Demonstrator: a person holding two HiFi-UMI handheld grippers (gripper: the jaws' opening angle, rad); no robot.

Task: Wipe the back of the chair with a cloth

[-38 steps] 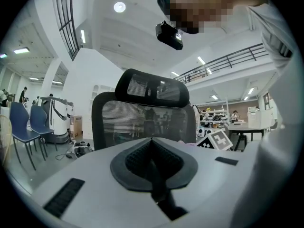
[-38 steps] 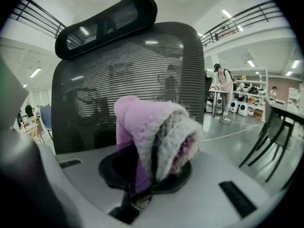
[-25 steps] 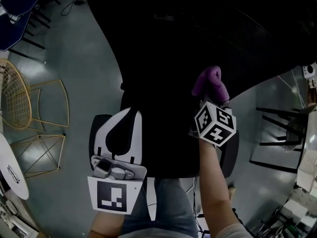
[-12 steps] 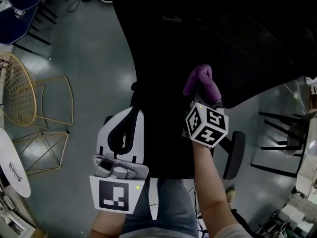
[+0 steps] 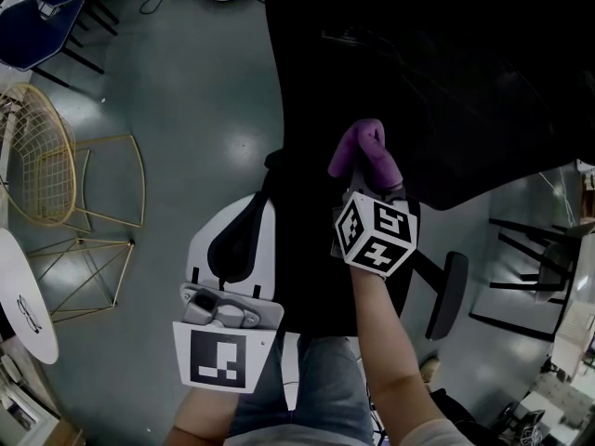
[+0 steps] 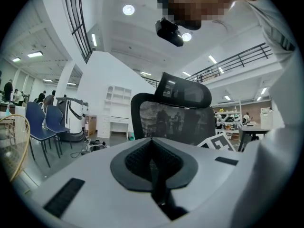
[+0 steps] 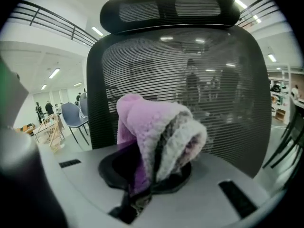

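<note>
The black mesh office chair back (image 5: pixel 437 91) fills the upper right of the head view. In the right gripper view the mesh back (image 7: pixel 213 94) and its headrest (image 7: pixel 166 8) stand close ahead. My right gripper (image 5: pixel 364 177) is shut on a folded purple fleece cloth (image 5: pixel 361 154), held against the chair's back near its left edge. The cloth (image 7: pixel 156 137) bulges up out of the jaws. My left gripper (image 5: pixel 249 214) hangs lower left, shut with nothing in it, apart from the chair (image 6: pixel 175 113).
A gold wire chair (image 5: pixel 42 161) and a white round table (image 5: pixel 23 309) stand at the left, blue chairs (image 5: pixel 46 17) at the top left. The chair's armrest (image 5: pixel 448 291) and black furniture legs (image 5: pixel 530 258) lie to the right. Grey floor shows between.
My right gripper has carried the cloth leftwards across the chair back, towards its left edge. The left gripper has barely moved.
</note>
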